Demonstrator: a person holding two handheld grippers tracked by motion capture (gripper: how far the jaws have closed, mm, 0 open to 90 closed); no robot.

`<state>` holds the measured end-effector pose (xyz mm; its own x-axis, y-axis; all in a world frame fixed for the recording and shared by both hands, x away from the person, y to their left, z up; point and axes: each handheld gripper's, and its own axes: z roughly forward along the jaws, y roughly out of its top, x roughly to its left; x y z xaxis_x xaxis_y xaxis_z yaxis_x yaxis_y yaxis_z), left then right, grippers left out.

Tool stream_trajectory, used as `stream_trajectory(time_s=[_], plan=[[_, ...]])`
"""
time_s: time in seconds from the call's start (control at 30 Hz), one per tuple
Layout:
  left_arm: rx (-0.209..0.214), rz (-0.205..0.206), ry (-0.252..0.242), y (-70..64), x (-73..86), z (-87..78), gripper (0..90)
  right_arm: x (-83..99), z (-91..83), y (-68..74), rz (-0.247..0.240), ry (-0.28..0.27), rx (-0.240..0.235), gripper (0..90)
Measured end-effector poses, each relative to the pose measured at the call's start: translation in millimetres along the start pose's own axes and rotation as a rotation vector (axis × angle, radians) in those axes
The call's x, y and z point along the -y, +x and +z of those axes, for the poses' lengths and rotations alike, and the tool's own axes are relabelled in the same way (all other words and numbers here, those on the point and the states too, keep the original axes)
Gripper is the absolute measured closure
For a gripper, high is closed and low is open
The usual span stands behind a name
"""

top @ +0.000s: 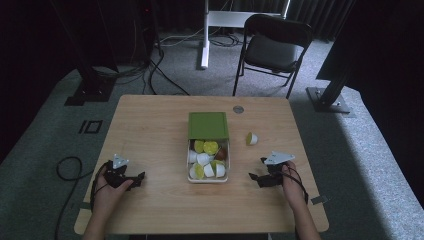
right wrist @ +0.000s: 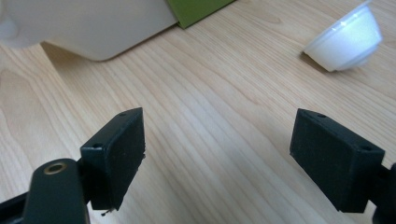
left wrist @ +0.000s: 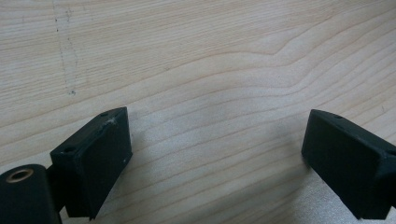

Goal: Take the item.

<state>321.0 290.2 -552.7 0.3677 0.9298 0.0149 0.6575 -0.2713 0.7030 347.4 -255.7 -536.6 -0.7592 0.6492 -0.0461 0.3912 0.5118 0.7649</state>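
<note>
Pale wood tabletop: your right gripper, jaws wide apart and empty, rests nearest the lone white-and-green capsule, lying on its side ahead and slightly left, beside the clear capsule-filled box; left gripper equally wide, empty.

Matt wooden table, glossy plastic cup

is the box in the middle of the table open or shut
Open. The green lid lies flat behind the white box, and the small white and yellow-green cups inside show from above.
</note>
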Motion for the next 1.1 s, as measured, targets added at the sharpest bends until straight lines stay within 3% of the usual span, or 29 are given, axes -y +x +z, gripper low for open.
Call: stream_trajectory(time_s=[0.13,0.43,0.67,0.83,0.87,0.93,1.1], plan=[[0.0,0.0,0.0,0.0,0.0,0.0,9.3,7.1,-7.5,-0.3,0.001,-0.009,-0.031,17.8],[0.0,0.001,0.001,0.1,0.0,0.0,9.3,23.0,-19.2,9.9,-0.122,0.037,-0.133,17.8],[0.0,0.001,0.001,0.1,0.0,0.0,9.3,33.9,-23.7,14.0,-0.165,0.051,-0.168,16.6],[-0.001,0.001,0.001,0.1,0.0,0.0,9.3,42.6,-25.6,15.7,-0.159,0.068,-0.211,13.4],[-0.001,0.001,0.001,0.1,0.0,0.0,9.3,44.3,-25.6,16.3,-0.178,0.077,-0.217,13.1],[-0.001,0.001,0.001,0.1,0.0,0.0,9.4,47.5,-26.2,17.7,-0.159,0.074,-0.229,12.6],[-0.001,0.001,0.001,0.1,0.0,0.0,9.3,52.0,-28.2,18.4,-0.138,0.051,-0.223,12.7]])
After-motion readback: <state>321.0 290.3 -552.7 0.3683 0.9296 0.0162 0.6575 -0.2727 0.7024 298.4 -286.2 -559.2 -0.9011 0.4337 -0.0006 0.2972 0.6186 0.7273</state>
